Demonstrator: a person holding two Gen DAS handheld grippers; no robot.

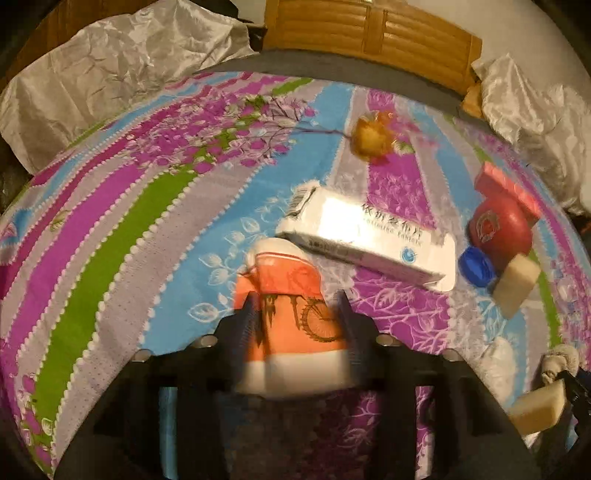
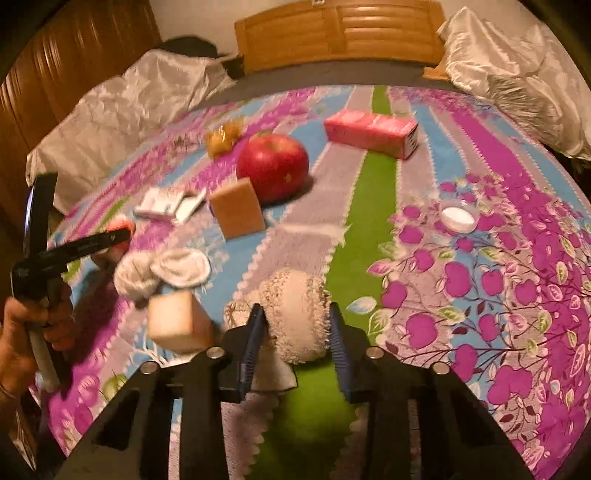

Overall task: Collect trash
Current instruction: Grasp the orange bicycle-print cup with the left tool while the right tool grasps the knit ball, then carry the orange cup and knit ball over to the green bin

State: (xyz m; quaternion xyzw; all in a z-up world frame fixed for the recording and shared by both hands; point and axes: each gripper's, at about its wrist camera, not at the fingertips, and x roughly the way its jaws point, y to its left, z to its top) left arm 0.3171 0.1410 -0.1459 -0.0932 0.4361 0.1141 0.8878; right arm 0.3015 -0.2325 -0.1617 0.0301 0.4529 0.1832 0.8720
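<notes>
My left gripper (image 1: 297,301) is shut on an orange paper cup (image 1: 291,321) with a bicycle print, just above the flowered bedspread (image 1: 110,236). A white medicine box (image 1: 365,238) lies just beyond it. My right gripper (image 2: 295,315) is shut on a cream crumpled wad (image 2: 295,314), over the green stripe. In the right wrist view the left gripper (image 2: 74,243) shows at far left, held by a hand (image 2: 26,332), with the orange cup (image 2: 120,227) in it. A crumpled tissue (image 2: 166,271) and a golden wrapper (image 2: 223,138) lie on the bed.
A red apple (image 2: 273,166), a pink carton (image 2: 371,133), two tan sponge blocks (image 2: 238,208) (image 2: 177,321), and a clear lid (image 2: 458,216) lie on the bedspread. A blue cap (image 1: 476,267) sits by the apple (image 1: 498,229). Satin pillows (image 2: 517,66) and a wooden headboard (image 2: 332,33) are behind.
</notes>
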